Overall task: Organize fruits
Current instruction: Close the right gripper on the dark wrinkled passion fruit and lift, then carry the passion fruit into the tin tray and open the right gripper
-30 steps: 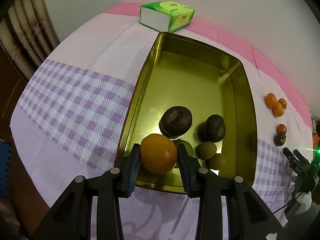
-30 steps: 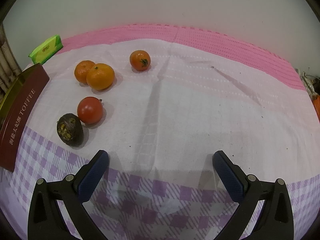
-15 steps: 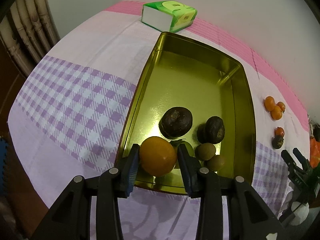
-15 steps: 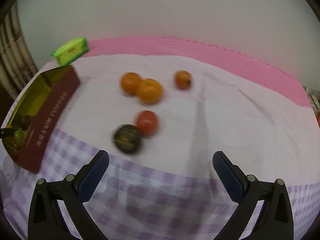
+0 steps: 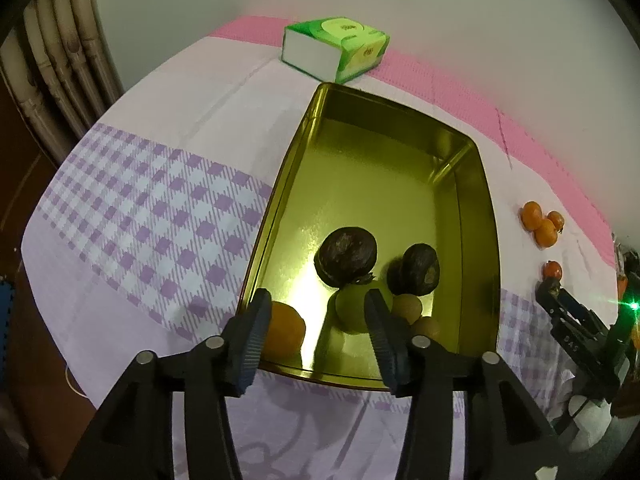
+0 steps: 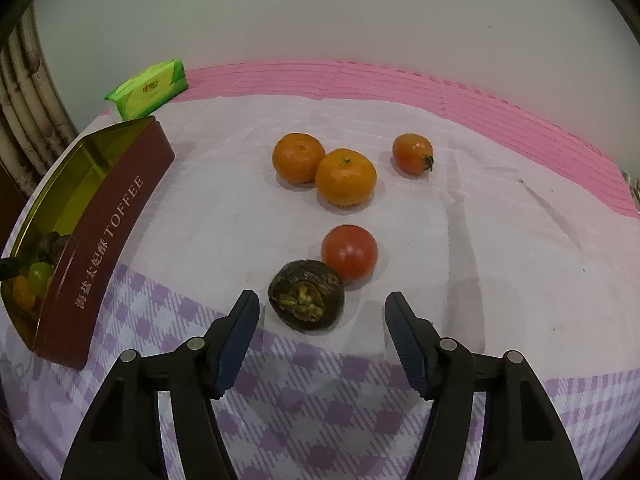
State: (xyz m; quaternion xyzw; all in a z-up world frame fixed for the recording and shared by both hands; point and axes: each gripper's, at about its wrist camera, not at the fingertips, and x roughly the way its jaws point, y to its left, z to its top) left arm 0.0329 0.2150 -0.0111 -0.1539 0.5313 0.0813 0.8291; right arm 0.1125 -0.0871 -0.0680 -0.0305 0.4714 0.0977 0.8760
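A gold tin [image 5: 400, 152] with dark red outer walls [image 6: 108, 232] holds two dark fruits [image 5: 346, 256], a green fruit [image 5: 356, 312], small brown fruits [image 5: 408, 308] and an orange [image 5: 284, 330] at its near left corner. My left gripper [image 5: 318, 332] is open and empty above the tin's near edge, the orange beside its left finger. My right gripper [image 6: 320, 328] is open just in front of a dark fruit [image 6: 306, 302] on the cloth. Behind that fruit lie a red tomato [image 6: 350, 252], two oranges [image 6: 346, 176] and a small orange-red fruit [image 6: 412, 154].
A green tissue pack [image 5: 336, 48] lies behind the tin near the wall, also in the right wrist view [image 6: 148, 88]. A pink and purple-checked cloth [image 6: 320, 400] covers the table. Bamboo poles [image 5: 60, 60] stand at the far left.
My left gripper has opened and let go of the orange, which now rests in the tin. My right gripper has swung left and closed in on the dark fruit.
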